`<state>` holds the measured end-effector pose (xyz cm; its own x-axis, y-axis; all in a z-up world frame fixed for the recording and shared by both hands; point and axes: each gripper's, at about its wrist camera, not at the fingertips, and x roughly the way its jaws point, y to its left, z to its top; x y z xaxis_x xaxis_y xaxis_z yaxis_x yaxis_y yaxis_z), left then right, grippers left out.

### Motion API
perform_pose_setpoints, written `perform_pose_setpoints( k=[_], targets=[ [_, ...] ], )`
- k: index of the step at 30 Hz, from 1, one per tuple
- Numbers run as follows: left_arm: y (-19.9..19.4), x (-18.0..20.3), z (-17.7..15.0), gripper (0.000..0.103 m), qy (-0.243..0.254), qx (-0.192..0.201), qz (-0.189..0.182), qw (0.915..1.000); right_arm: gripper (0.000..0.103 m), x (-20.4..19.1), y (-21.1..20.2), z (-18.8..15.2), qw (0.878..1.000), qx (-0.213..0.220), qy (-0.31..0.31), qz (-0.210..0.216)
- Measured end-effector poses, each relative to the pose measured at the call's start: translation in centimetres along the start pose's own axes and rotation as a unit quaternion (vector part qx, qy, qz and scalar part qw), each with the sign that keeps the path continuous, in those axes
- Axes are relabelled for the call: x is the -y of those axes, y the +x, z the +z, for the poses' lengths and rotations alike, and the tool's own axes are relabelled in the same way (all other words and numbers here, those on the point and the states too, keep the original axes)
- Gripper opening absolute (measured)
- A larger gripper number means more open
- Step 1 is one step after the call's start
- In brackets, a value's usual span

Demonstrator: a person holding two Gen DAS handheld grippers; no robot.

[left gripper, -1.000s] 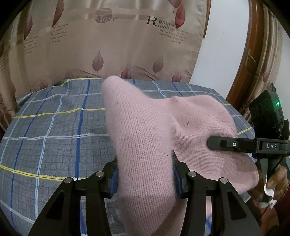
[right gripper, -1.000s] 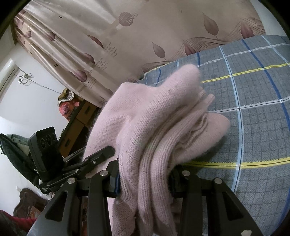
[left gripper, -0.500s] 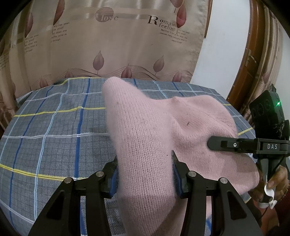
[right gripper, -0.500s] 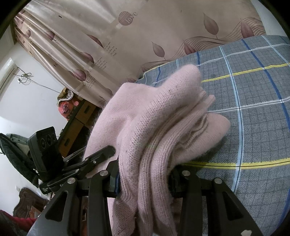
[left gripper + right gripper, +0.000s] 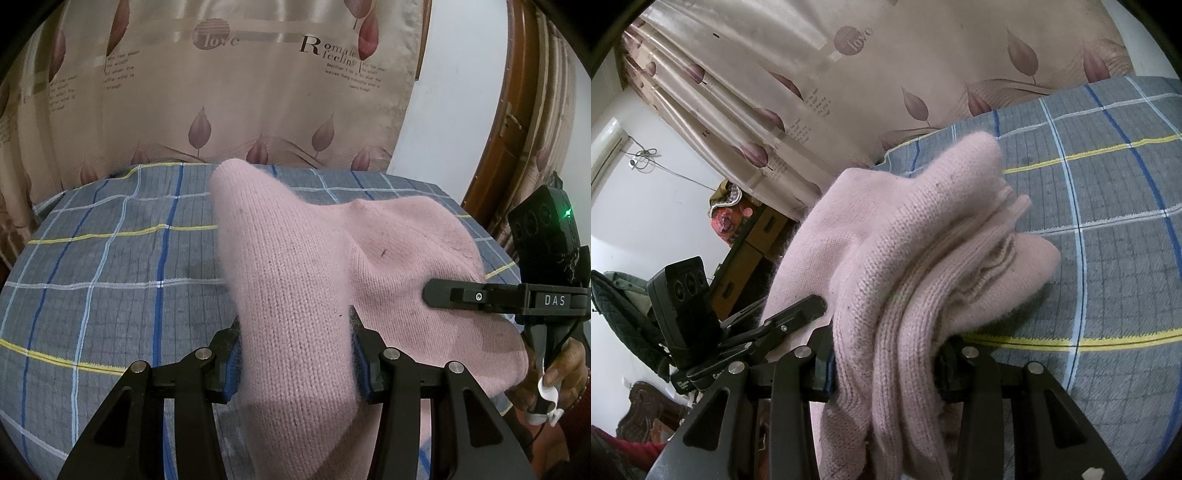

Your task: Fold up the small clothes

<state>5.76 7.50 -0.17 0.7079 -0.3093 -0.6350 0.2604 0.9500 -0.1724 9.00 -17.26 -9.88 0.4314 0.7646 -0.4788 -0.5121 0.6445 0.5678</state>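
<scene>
A pink knitted garment (image 5: 295,280) hangs bunched above the grey plaid cloth (image 5: 110,266). My left gripper (image 5: 295,363) is shut on a thick fold of it, the knit bulging up between the blue-edged pads. In the right wrist view the same pink knit (image 5: 923,258) shows several ribbed layers, and my right gripper (image 5: 882,373) is shut on that bundle. The right gripper (image 5: 480,297) reaches in from the right in the left wrist view, its finger lying against the garment. The left gripper (image 5: 768,332) appears at the left of the right wrist view.
A beige curtain (image 5: 221,92) with leaf prints hangs behind the plaid-covered surface. A brown wooden door frame (image 5: 517,129) stands at the right. A person's hand (image 5: 565,373) holds the right gripper's handle. Wooden drawers (image 5: 746,266) and a dark bag (image 5: 620,306) sit to the left.
</scene>
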Motion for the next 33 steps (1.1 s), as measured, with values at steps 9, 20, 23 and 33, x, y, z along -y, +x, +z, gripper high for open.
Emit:
perform_pose_setpoints(
  k=[9,20,23,33],
  targets=[
    [1.9,-0.5,3.2,0.049,0.001,0.016,0.006,0.9999,0.037,0.0,0.2,3.5,1.0,0.014,-0.02,-0.007],
    [4.2,-1.5,6.7,0.033,0.012,0.049,0.023,0.9985,0.037,2.2,1.6,7.1,0.999,0.026,-0.013,-0.013],
    [4.9,-2.0,7.1,0.033,-0.001,0.037,0.028,0.9989,0.037,2.5,2.3,7.1,0.999,0.023,-0.009,-0.02],
    [6.8,-9.0,5.3,0.052,-0.104,-0.051,-0.053,0.9918,0.037,4.0,1.5,6.0,1.0,0.017,0.006,-0.017]
  ],
)
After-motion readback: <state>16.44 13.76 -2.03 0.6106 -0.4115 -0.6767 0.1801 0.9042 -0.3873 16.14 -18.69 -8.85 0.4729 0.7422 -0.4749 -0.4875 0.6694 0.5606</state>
